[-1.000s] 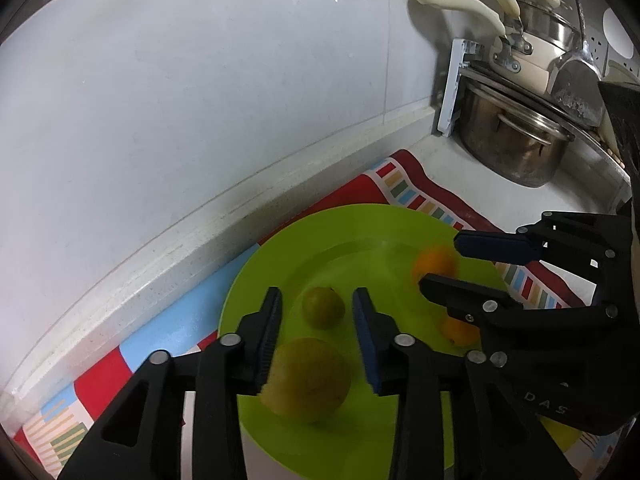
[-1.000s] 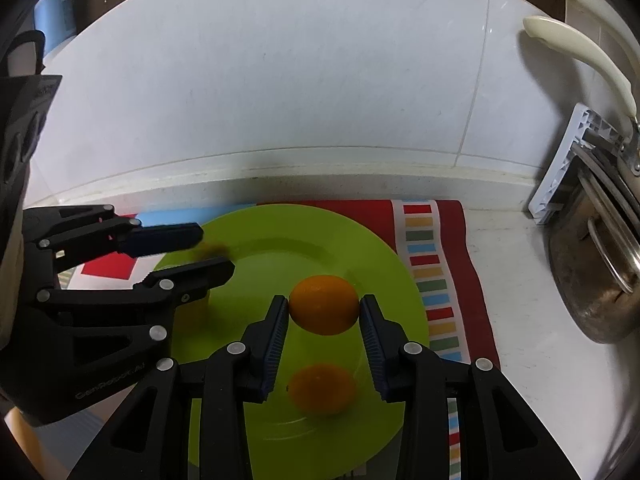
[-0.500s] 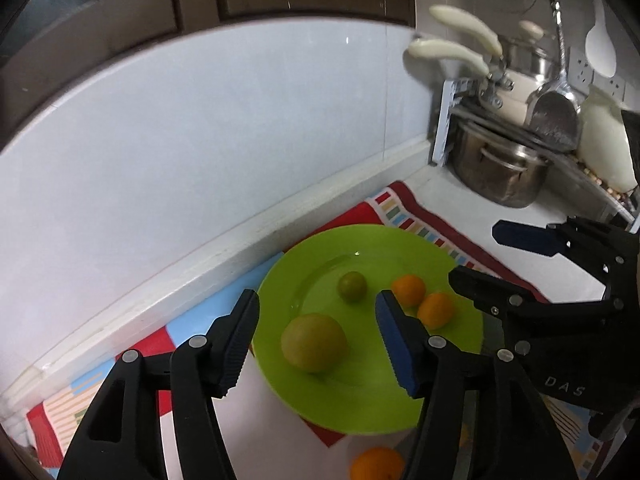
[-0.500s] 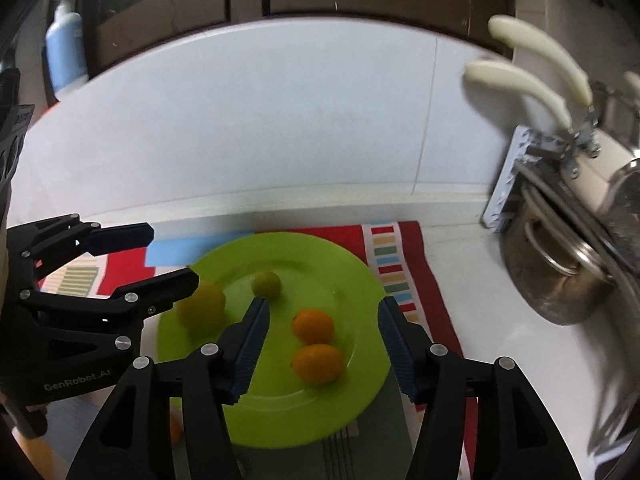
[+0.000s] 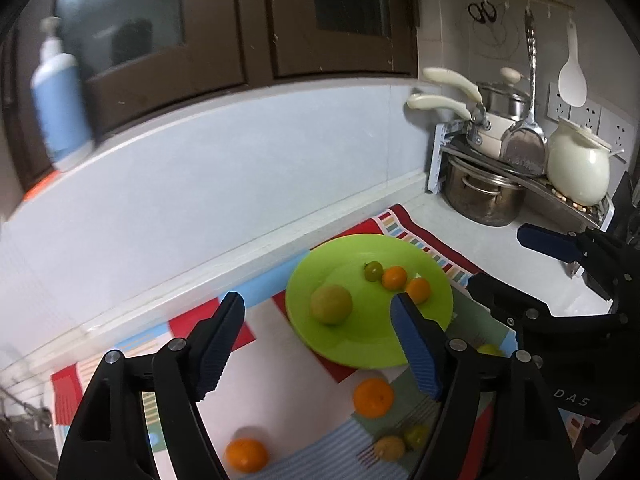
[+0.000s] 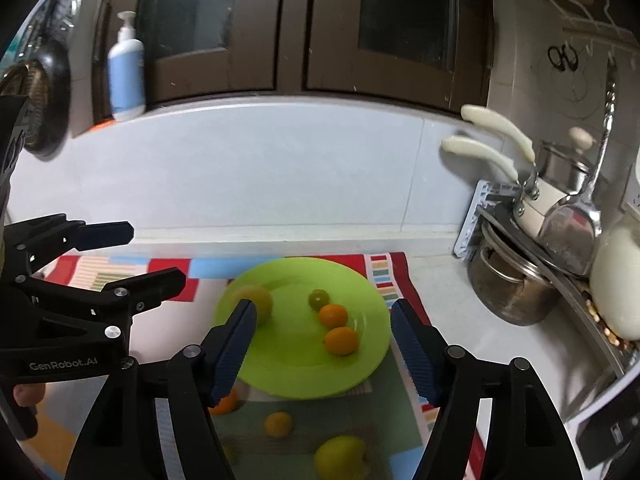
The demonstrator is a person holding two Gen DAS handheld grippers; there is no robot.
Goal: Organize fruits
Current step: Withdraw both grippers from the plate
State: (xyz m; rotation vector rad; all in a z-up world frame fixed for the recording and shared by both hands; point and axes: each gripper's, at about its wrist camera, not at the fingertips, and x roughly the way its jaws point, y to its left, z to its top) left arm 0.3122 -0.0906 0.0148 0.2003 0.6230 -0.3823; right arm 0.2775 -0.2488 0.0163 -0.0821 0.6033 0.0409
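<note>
Both sets of jaws opening, nothing between the pads. Beneath the left gripper (image 5: 318,342), just under its right pad: a loose orange (image 5: 373,397), roundish, no long axis to align. Beyond the tips: green plate (image 5: 360,354) with four fruits. Right gripper (image 6: 322,346) apparently farther off; left nearer.

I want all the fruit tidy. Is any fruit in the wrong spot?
Yes. Four fruits sit on the green plate, but others still lie loose on the striped cloth in front of it, such as an orange and a yellow-green fruit.
</note>
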